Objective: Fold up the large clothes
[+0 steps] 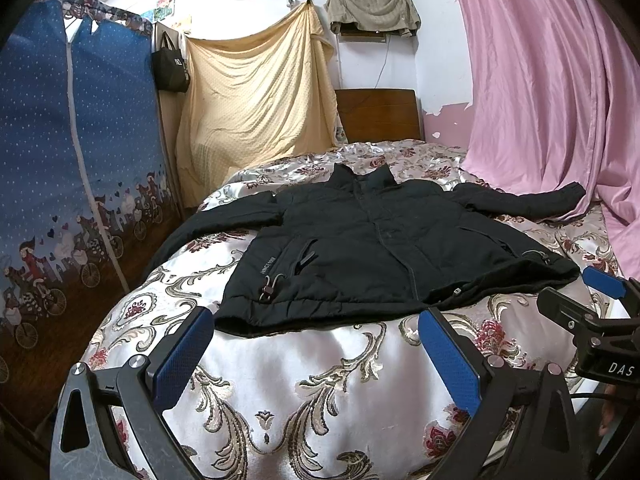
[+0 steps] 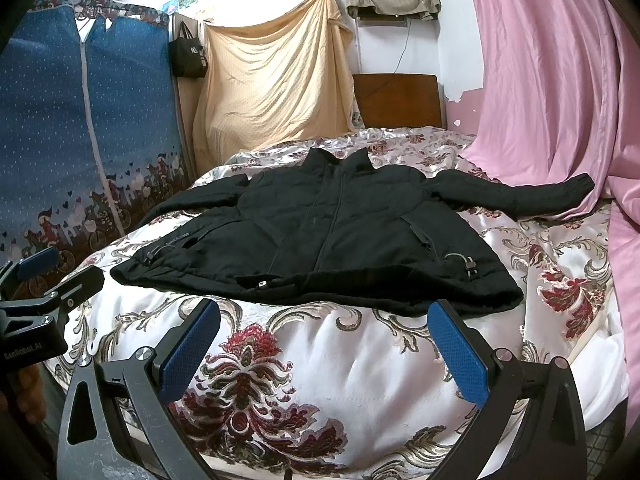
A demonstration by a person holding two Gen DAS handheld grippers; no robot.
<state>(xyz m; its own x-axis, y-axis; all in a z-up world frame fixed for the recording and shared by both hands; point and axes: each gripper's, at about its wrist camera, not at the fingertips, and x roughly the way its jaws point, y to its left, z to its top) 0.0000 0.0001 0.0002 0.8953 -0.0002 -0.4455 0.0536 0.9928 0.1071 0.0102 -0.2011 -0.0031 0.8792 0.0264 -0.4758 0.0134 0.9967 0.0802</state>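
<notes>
Jacket (image 1: 384, 240), black and padded, lies front-up and zipped on the floral bedspread (image 1: 304, 384), collar toward the wooden headboard (image 1: 378, 114) and hem toward both cameras, so the body runs along the bed from foot to head. Sleeves spread crosswise: the one on the camera's right reaches out to the pink curtain (image 1: 540, 92), its cuff resting against the fabric; the other slopes off the bed edge toward the blue zip wardrobe (image 1: 76, 152). Left gripper (image 1: 316, 352) hovers just short of the hem, its blue-padded fingers wide apart and empty, framing the hem's left half. Right gripper (image 2: 324, 340) hangs likewise over the bedspread near the hem, fingers spread wide, nothing between them. Left wrist view catches the right gripper at its right edge, with a "DAS" marking on the body; it also shows the left pocket and drawcord toggle (image 1: 267, 289) close up. Right wrist view shows the left gripper at its left edge, lettered "GenRobot.AI", and gives the right-hand cuff and the right hem toggle (image 2: 470, 267) more fully.
</notes>
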